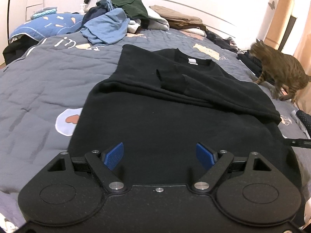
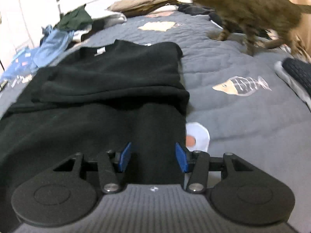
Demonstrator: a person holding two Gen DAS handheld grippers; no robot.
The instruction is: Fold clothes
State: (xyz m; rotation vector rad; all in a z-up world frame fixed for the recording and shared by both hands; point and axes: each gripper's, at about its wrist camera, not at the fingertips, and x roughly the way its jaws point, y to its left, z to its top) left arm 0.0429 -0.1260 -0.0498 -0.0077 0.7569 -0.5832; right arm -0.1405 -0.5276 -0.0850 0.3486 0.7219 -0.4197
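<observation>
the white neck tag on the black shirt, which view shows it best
The left wrist view: the white neck tag sits sharp inside the collar of the black shirt. In the right wrist view the tag is a small, motion-blurred pale patch near the far edge.

grey quilted bed — black sweatshirt, cat

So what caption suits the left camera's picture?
Open left tongs over a half-folded black sweatshirt; cat nearby.
</observation>
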